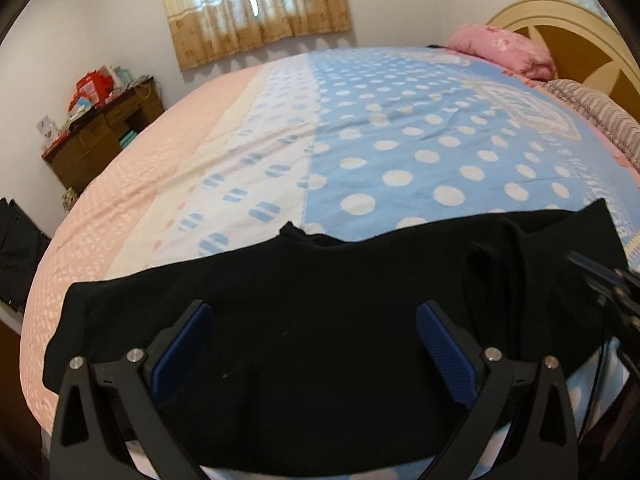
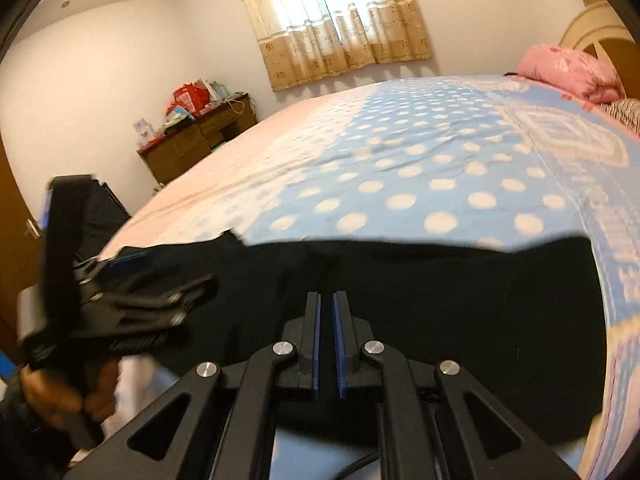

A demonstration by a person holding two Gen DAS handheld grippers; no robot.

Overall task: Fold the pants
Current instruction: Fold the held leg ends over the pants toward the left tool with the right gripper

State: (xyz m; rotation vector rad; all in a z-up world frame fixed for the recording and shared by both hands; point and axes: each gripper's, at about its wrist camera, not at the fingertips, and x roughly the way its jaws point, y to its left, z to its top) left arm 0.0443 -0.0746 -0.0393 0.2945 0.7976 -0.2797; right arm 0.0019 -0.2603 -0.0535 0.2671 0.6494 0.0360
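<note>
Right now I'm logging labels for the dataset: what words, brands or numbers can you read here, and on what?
None readable.
Red packages and boxes on the wooden dresser: print too small and blurred.
Black pants: no label visible.

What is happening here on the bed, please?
A person is folding black pants on a bed with a polka-dot cover, using two hand-held grippers. The left hand-held gripper is open above the pants and holds nothing. The right hand-held gripper has its jaws nearly together, also over the pants; whether it pinches fabric cannot be seen. The pants lie spread near the bed's edge.
</note>
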